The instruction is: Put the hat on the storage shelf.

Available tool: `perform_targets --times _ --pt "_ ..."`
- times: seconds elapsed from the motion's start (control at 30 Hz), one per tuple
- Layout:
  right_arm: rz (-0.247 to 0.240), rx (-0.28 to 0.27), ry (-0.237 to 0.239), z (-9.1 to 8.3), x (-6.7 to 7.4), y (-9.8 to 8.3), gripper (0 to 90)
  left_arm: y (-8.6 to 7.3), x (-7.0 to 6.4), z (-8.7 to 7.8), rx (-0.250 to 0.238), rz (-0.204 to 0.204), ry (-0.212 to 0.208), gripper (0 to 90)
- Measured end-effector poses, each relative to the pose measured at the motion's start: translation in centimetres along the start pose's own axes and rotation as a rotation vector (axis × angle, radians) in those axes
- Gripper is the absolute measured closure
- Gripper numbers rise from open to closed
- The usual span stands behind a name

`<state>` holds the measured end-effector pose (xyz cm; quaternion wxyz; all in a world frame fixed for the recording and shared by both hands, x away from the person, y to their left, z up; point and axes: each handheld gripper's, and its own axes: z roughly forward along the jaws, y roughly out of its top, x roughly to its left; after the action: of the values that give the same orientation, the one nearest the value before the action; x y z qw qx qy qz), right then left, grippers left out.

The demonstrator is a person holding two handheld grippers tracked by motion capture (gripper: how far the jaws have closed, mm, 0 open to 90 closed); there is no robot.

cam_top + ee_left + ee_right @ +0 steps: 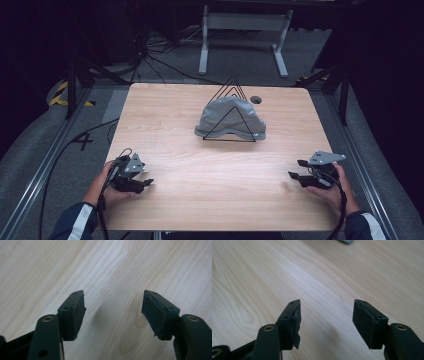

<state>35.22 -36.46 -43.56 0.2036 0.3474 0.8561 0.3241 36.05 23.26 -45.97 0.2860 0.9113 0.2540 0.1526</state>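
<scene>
Careful: your left gripper (pixel 146 183) and right gripper (pixel 295 169) are both released and empty, the grey cloth (pixel 231 116) draped over the wire rack (pixel 229 129) well ahead between them; a hasty grab could topple it.

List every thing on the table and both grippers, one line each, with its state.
grey cloth: draped over the wire rack, bunched, touched by neither gripper.
black wire rack: upright on the table, partly covered by the cloth.
left gripper: open, nothing between its jaws, low over bare wood.
right gripper: open, nothing between its jaws, low over bare wood.
wooden table: bare near both grippers.
</scene>
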Motion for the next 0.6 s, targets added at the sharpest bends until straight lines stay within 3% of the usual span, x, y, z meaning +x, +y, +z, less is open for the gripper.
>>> perform_targets --times 0.27,0.3,0.33,0.43,0.6 --pt "0.1 -0.017 -0.015 -0.1 0.1 -3.8 28.9 -2.4 -0.1 0.1 -0.095 -0.119 -0.059 24.4" --pt "0.1 -0.017 -0.015 -0.1 0.1 -3.8 28.9 -2.4 -0.1 0.1 -0.095 -0.119 -0.059 23.6" --pt "0.136 -0.043 -0.008 -0.3 0.1 -4.5 28.5 -2.8 -0.3 0.1 -0.115 -0.134 -0.065 22.2" --pt "0.146 -0.048 -0.021 -0.5 0.2 -4.8 26.9 -3.3 -0.7 0.2 -0.146 -0.162 -0.055 20.1" --pt "0.173 -0.057 -0.045 -0.4 0.2 -5.0 25.5 -3.5 -0.9 0.0 -0.141 -0.179 -0.034 18.1"
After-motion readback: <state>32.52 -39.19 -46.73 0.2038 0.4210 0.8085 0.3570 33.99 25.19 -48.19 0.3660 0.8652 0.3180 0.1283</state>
